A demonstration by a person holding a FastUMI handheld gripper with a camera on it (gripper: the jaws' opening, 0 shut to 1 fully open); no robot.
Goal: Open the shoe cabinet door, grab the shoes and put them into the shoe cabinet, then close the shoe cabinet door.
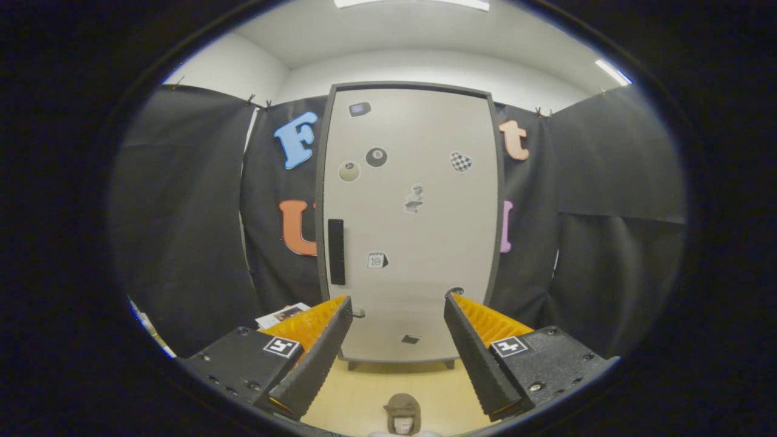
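The shoe cabinet point(413, 224) is seen standing upright straight ahead of the gripper point(397, 297), its long axis vertical and its flat door turned squarely toward the camera. The door is shut within a dark grey frame. A smooth, matte, pale grey panel is presented, tall and rectangular with rounded upper corners, and it is dotted with small stickers point(376, 157) of round, heart-like and irregular shape. A slim black vertical handle point(336, 252) is set near the door's left edge, about halfway up. Short dark feet point(449, 363) are visible under the cabinet, resting on a light wooden floor point(388, 382).

A brown shoe point(403, 411) is seen low down between the fingers, nearer than the cabinet, with its long axis apparently running toward the cabinet; which end is the toe cannot be told.

The fingers are spread wide apart, and their ridged inner pads point(312, 321) face each other. Nothing is held or touched by them. Black cloth is hung behind and beside the cabinet.
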